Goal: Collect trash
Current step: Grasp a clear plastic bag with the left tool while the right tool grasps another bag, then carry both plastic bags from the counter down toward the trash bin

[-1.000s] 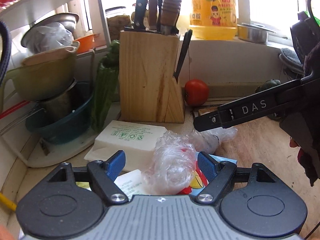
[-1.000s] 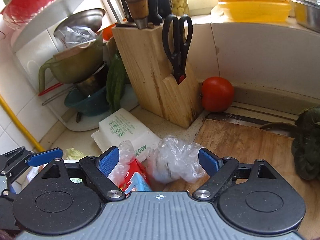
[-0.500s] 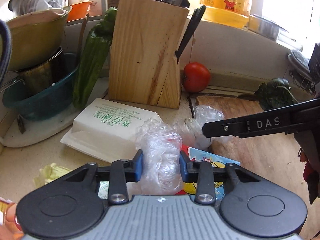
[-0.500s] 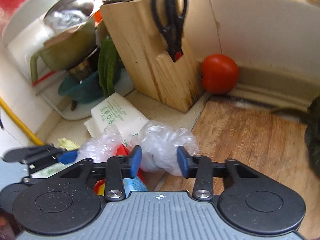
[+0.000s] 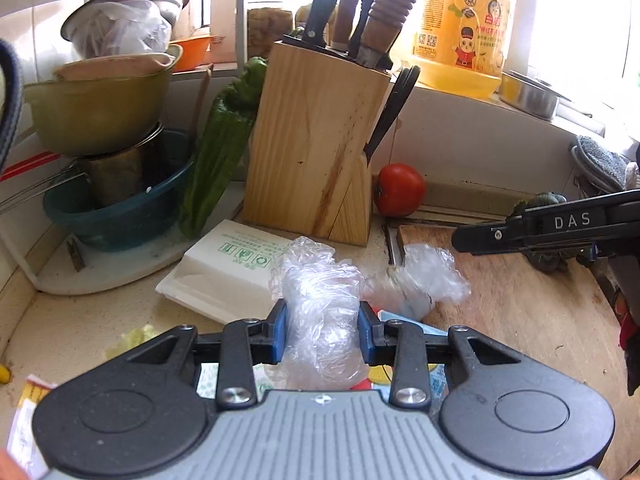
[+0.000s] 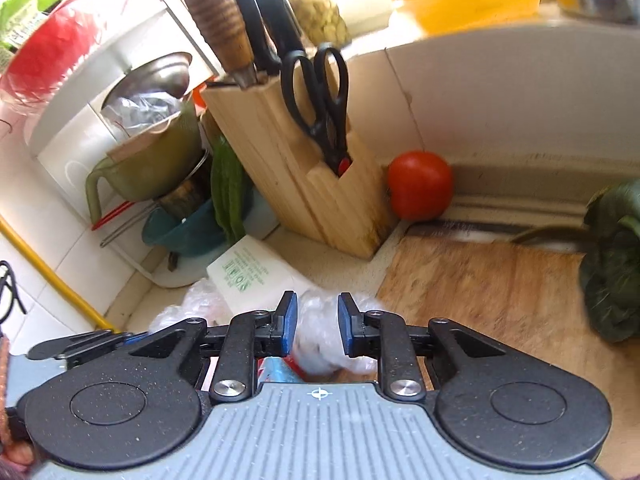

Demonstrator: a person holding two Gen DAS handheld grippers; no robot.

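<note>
Kitchen counter (image 5: 80, 320) before the knife block (image 5: 312, 140): left gripper (image 5: 322, 330) clenches one crumpled plastic wrap (image 5: 320, 312), while right gripper (image 6: 318, 322), jaws just closing, pinches another clear plastic wad (image 6: 320, 332) beside the cutting board (image 6: 500, 292).

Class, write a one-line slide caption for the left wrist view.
Left gripper clamps crumpled clear plastic wrap on a cluttered kitchen counter.

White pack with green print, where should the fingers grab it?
Probably its thin near edge, from the front: the white rectangular pack with green print lies flat, looks too wide to span, and the wooden knife block crowds its far side.
</note>
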